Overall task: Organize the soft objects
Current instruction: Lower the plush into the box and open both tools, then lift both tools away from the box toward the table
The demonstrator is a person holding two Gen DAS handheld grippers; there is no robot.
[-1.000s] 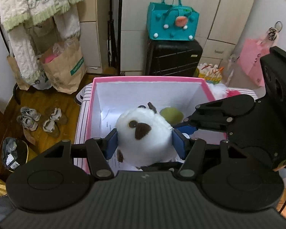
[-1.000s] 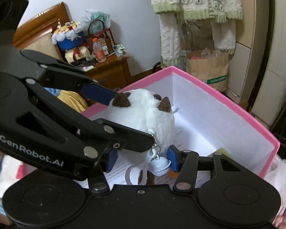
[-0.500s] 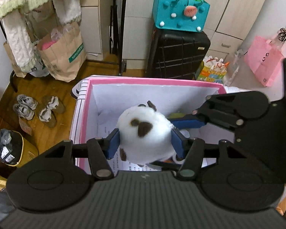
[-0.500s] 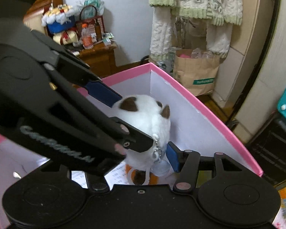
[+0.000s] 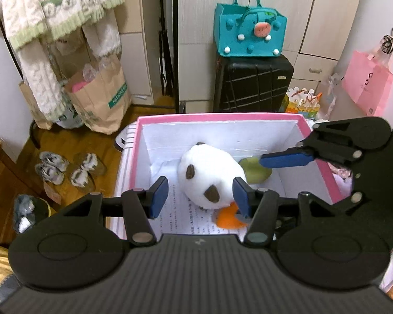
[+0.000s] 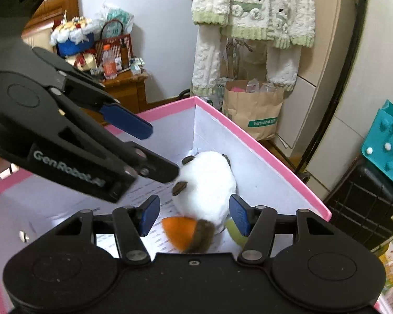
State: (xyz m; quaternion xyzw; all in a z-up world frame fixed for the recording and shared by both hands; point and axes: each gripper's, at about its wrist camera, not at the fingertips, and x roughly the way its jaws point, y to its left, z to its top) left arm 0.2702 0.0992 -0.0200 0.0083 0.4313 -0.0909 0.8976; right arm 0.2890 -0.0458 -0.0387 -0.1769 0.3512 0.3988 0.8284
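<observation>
- Left wrist view: the left gripper point(image 5: 200, 196) hangs over a pink-rimmed box point(image 5: 222, 117) with white inner walls. Its jaws stand apart, and have just been closing a little; the white plush toy point(image 5: 209, 176) lies on the box floor between and beyond the blue pads, and the left pad is clear of it.
- The toy has brown patches and an orange part point(image 5: 229, 218) at its near end, and it rests on a printed sheet point(image 5: 180, 219) lining the bottom.
- A green soft ball point(image 5: 255, 172) lies just beside the toy, on its right.
- The right gripper point(image 5: 288, 158) reaches in from the right, its blue pad over the ball.
- Behind the box: a black suitcase point(image 5: 252, 83) with a teal felt bag point(image 5: 250, 32) on top, pale wardrobe doors, a pink bag point(image 5: 366, 83) hanging on the right, a brown paper bag point(image 5: 99, 96) under a hanging knitted garment point(image 5: 57, 7), and shoes point(image 5: 68, 170) on the wooden floor point(image 5: 73, 141).
- Right wrist view: the right gripper point(image 6: 195, 216) has its jaws spread, having just been opening; the toy point(image 6: 204, 180) lies free between the pads.
- The left gripper point(image 6: 144, 151) crosses from the left above the toy.
- A wooden cabinet point(image 6: 123, 89) loaded with clutter stands against the white wall.
</observation>
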